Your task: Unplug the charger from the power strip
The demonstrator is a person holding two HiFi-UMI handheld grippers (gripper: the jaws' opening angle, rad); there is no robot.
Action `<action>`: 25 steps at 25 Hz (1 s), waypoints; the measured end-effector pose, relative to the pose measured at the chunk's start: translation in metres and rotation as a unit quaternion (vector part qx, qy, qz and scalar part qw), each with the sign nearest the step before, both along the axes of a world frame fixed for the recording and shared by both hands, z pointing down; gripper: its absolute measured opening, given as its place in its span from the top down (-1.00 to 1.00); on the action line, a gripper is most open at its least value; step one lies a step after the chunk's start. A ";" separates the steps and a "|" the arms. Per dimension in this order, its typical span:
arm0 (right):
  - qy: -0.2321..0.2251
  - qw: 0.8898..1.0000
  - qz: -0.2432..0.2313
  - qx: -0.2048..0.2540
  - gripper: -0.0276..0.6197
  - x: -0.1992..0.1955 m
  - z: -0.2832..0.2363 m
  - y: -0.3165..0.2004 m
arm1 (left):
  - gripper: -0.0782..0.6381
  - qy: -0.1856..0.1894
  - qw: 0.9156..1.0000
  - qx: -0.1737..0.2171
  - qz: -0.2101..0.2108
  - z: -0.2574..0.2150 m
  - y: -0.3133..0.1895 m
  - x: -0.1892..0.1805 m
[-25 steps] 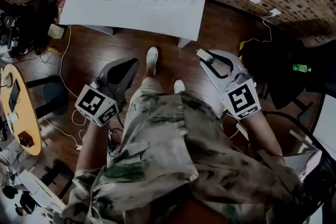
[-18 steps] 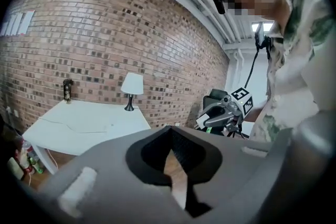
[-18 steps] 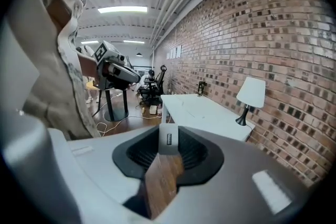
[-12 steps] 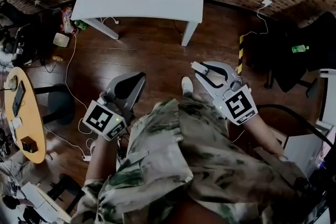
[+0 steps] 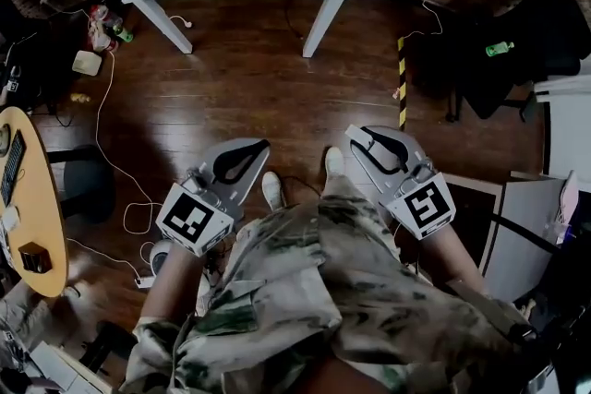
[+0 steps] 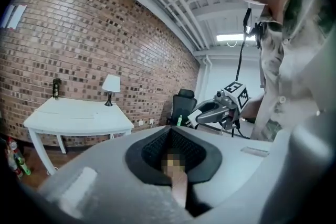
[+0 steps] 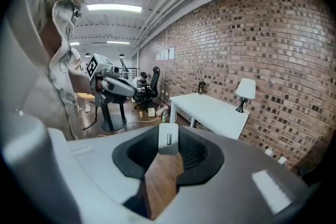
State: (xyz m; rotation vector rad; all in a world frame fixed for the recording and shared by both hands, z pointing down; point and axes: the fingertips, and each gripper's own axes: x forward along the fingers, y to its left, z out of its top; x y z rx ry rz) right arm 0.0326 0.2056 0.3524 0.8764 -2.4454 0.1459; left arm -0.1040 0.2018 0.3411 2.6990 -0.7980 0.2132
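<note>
Right tool (image 7: pixel 168 132) clamps white charger (image 7: pixel 168 141); left tool (image 6: pixel 171 134) jaws together.

We are looking along our right tool (image 7: pixel 168 129), its jaws clamping a white charger (image 7: pixel 168 143) — wood floor (image 7: pixel 161 178) is showing below. Beyond, a white surface (image 7: pixel 210 107) is carrying a lamp (image 7: pixel 244 91) by the brick wall (image 7: pixel 273 44).

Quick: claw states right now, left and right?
Left claw: closed, nothing in it.
Right claw: closed on the white charger.
</note>
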 end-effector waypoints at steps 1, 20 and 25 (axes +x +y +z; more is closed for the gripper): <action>0.002 1.000 0.003 0.000 0.58 0.002 -0.002 0.010 | 0.77 0.002 1.000 0.001 0.002 -0.002 0.009 0.001; -0.026 0.998 -0.023 0.052 0.58 0.129 -0.039 0.191 | 0.77 0.020 0.998 0.025 -0.049 -0.034 0.174 0.128; -0.037 0.998 -0.027 0.053 0.58 0.169 -0.042 0.229 | 0.77 0.012 0.998 0.021 -0.051 -0.036 0.211 0.167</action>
